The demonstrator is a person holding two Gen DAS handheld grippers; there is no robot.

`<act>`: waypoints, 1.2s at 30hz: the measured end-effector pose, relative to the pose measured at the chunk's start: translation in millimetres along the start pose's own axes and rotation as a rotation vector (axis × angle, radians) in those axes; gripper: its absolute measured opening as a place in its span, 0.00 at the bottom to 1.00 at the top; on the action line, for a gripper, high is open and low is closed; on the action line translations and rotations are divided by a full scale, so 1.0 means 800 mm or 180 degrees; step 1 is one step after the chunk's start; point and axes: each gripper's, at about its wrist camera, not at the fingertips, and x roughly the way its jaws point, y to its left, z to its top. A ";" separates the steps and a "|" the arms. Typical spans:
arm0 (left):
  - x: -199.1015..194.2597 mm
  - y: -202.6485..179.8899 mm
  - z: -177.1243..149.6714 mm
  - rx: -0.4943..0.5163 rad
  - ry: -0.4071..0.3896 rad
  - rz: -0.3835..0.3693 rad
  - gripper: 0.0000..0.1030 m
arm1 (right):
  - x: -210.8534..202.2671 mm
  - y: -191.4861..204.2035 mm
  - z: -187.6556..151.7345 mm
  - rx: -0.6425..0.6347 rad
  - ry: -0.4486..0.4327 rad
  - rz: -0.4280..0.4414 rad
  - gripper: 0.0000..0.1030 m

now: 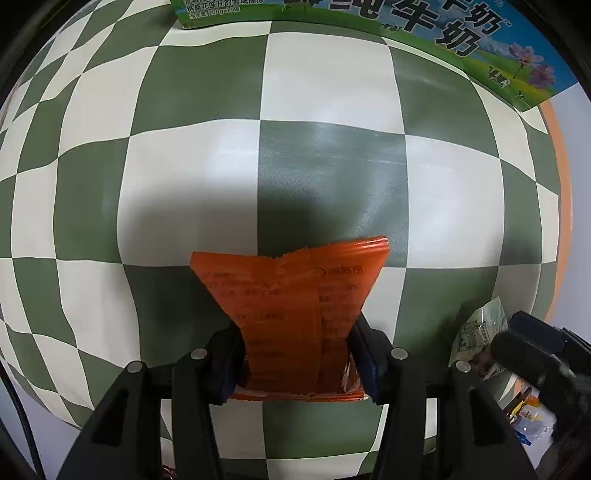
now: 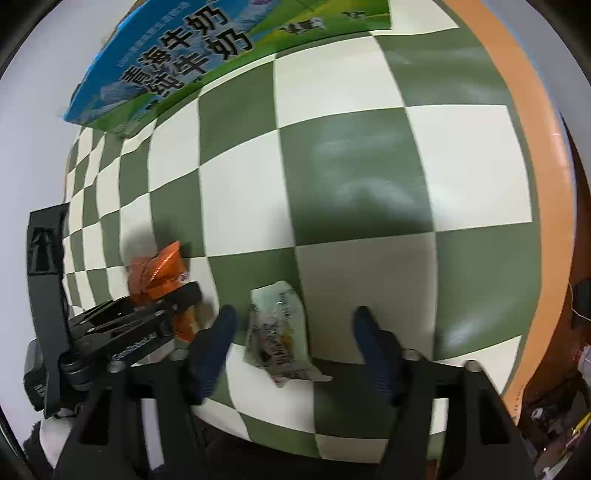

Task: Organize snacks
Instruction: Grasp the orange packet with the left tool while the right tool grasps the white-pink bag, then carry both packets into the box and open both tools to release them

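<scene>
My left gripper (image 1: 295,354) is shut on an orange snack packet (image 1: 291,291) and holds it over the green-and-white checkered table (image 1: 325,88); the packet's top flares out above the fingers. The same packet (image 2: 157,275) and the left gripper (image 2: 177,299) show at the left of the right wrist view. My right gripper (image 2: 295,328) is open, its fingers either side of a pale green clear snack packet (image 2: 279,332) lying on the table (image 2: 354,177). That packet also shows at the right edge of the left wrist view (image 1: 480,332).
A blue-and-green milk carton box (image 1: 424,33) stands at the far side of the table, also in the right wrist view (image 2: 184,55). The table's orange rim (image 2: 532,155) runs along the right. Clutter lies beyond the right edge (image 2: 554,413).
</scene>
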 end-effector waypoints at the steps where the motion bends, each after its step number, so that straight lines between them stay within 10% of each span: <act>1: 0.002 0.012 0.005 0.0000 0.0001 -0.0002 0.48 | 0.004 0.004 -0.001 -0.0044 0.0024 -0.0033 0.73; 8: 0.023 0.041 0.000 -0.0052 0.0036 -0.0031 0.54 | 0.032 0.025 -0.005 -0.0272 0.0021 -0.0425 0.54; 23: 0.004 0.062 -0.006 -0.0239 -0.0099 -0.0214 0.44 | -0.015 0.008 0.001 -0.0120 -0.0207 -0.0099 0.52; 36: -0.151 0.040 0.060 -0.0065 -0.0774 -0.0648 0.44 | -0.167 0.027 0.078 -0.0193 -0.0834 0.0402 0.52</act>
